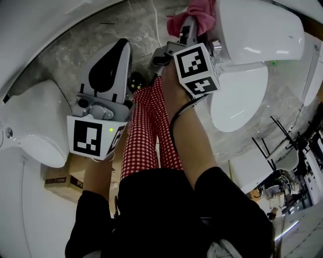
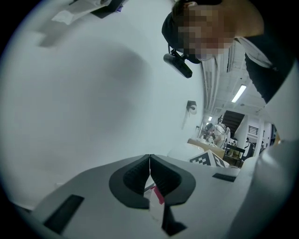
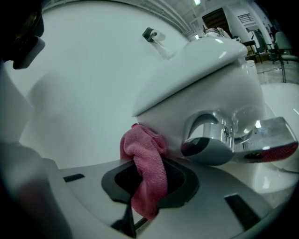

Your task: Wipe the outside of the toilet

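A white toilet (image 1: 252, 45) stands at the upper right of the head view, its tank (image 3: 205, 88) filling the right gripper view. My right gripper (image 3: 147, 179) is shut on a pink cloth (image 3: 145, 163) and presses it against the tank's side, just left of the chrome flush lever (image 3: 210, 142). The same cloth (image 1: 194, 15) shows bunched above my right gripper (image 1: 189, 27) in the head view. My left gripper (image 1: 108, 65) hangs away from the toilet at the left, shut with nothing in it (image 2: 149, 175), facing a plain white wall.
Another white toilet (image 1: 35, 126) sits at the left edge. The person's red checked trouser leg (image 1: 149, 131) stands between the grippers on a grey marbled floor (image 1: 81, 45). A cardboard box (image 1: 58, 179) lies at lower left. Black metal frames (image 1: 282, 136) stand at the right.
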`<state>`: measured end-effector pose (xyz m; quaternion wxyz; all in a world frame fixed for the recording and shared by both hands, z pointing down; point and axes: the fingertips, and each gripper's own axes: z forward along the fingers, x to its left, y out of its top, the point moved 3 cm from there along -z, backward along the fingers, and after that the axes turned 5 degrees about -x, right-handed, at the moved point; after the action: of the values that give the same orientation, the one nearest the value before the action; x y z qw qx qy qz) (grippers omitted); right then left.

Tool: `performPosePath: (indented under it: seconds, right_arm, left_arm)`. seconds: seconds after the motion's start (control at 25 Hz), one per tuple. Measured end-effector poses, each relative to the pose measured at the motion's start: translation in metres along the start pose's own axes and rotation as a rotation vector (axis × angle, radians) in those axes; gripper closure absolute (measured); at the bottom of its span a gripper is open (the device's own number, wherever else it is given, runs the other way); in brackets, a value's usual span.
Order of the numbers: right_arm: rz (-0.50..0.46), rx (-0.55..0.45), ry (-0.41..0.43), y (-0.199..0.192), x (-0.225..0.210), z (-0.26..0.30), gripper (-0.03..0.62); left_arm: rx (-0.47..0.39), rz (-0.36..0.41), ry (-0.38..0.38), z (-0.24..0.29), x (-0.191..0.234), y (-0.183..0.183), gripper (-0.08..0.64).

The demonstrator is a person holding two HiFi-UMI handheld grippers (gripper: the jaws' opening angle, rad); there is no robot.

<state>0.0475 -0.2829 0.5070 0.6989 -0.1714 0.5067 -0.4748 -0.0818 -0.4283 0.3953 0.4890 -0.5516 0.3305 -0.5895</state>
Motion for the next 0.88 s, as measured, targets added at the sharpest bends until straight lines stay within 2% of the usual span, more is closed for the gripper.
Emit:
performPosePath:
  seconds: [0.2,0.68,0.88]
  right_arm:
    - [0.018,0.001,-0.011,-0.005,-0.007,0.005,0.514]
    - [-0.008,0.054,-0.046,-0.031,-0.033,0.014,0.514]
    - [-0.066,0.091,-0.066,-0.047,-0.049,0.021,0.514]
  left_arm:
    - [-0.005,-0.015,0.019,0.004,0.005,-0.002,0.549]
    - [0.009,-0.045,0.021,0.005,0.001,-0.020,0.549]
    - [0.011,-0.051,0.034,0.001,0.001,-0.026,0.549]
